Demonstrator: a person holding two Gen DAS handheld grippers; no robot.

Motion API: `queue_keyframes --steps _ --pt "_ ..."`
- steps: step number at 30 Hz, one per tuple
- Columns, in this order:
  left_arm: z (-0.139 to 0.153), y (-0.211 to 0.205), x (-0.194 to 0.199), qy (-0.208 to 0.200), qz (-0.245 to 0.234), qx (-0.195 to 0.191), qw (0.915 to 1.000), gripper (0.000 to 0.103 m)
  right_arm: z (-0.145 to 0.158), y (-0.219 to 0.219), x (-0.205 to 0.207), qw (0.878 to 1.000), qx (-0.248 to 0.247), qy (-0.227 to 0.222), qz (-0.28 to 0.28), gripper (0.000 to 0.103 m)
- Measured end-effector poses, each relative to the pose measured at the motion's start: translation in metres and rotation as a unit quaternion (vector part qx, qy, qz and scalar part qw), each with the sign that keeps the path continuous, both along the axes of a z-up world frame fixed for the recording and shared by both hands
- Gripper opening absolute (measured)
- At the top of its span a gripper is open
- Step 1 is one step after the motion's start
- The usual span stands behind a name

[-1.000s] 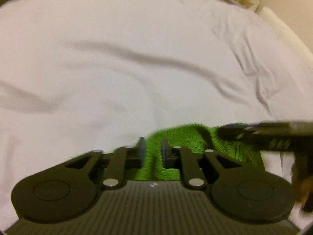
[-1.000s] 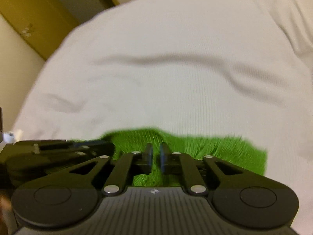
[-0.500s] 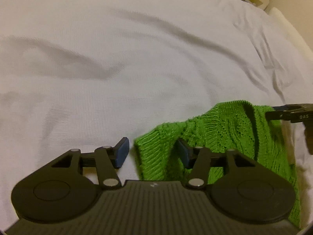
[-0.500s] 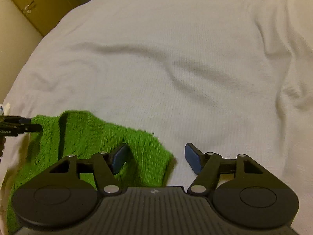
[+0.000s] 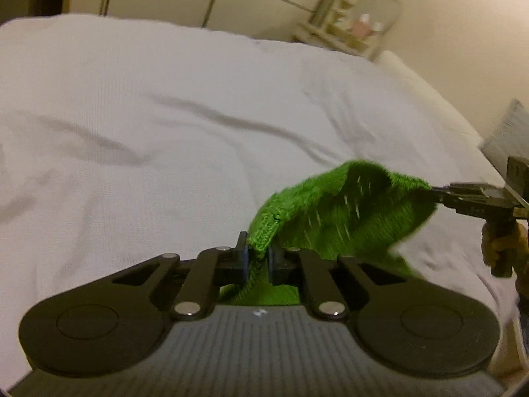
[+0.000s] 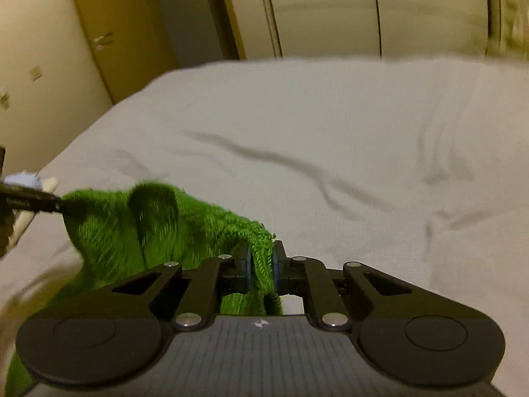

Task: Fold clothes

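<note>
A bright green knitted garment hangs lifted above the white bed, stretched between both grippers. My left gripper is shut on one edge of the knit. In the left wrist view the right gripper pinches the far right edge, a hand on its handle. My right gripper is shut on the green garment at its near corner. The left gripper holds the opposite corner at the left edge of the right wrist view. The garment's lower part hangs out of sight below the grippers.
The white bedsheet is wrinkled with long creases. A shelf with small bottles stands beyond the bed's far corner. A yellow-brown door and pale wardrobe panels lie behind the bed.
Both grippers were open over the garment lying on the bed half a second ago. They have shut on its edges and raised it off the sheet.
</note>
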State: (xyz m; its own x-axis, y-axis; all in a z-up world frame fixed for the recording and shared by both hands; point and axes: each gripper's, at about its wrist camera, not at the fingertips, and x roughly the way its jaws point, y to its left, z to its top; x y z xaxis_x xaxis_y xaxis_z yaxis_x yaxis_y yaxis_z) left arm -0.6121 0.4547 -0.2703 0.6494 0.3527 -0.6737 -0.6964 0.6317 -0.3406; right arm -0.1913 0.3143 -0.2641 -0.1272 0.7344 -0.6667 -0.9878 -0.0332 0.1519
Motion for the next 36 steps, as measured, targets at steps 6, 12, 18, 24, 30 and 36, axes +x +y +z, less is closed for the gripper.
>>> queue_keyframes --steps 6,12,18,24,30,36 --pt "-0.018 -0.154 -0.038 0.112 -0.056 -0.038 0.9914 0.01 -0.012 -0.142 -0.083 0.986 -0.122 -0.104 0.038 0.012" --pt "-0.039 -0.254 -0.045 0.228 -0.062 -0.011 0.9717 0.02 -0.065 -0.216 -0.137 0.954 -0.245 -0.157 0.07 0.019" --pt "-0.052 -0.286 -0.013 0.292 -0.097 0.205 0.9291 0.028 -0.076 -0.211 -0.143 0.963 -0.145 -0.213 0.081 0.05" --pt "-0.091 -0.308 0.009 0.351 -0.19 0.383 0.833 0.04 -0.105 -0.21 -0.143 0.941 -0.058 -0.31 0.123 0.052" --pt "-0.135 -0.325 0.008 0.394 -0.247 0.496 0.7335 0.044 -0.129 -0.217 -0.152 0.895 0.012 -0.411 0.171 0.057" --pt "-0.152 -0.325 0.003 0.396 -0.228 0.532 0.7123 0.044 -0.148 -0.218 -0.164 0.841 0.062 -0.493 0.214 0.057"
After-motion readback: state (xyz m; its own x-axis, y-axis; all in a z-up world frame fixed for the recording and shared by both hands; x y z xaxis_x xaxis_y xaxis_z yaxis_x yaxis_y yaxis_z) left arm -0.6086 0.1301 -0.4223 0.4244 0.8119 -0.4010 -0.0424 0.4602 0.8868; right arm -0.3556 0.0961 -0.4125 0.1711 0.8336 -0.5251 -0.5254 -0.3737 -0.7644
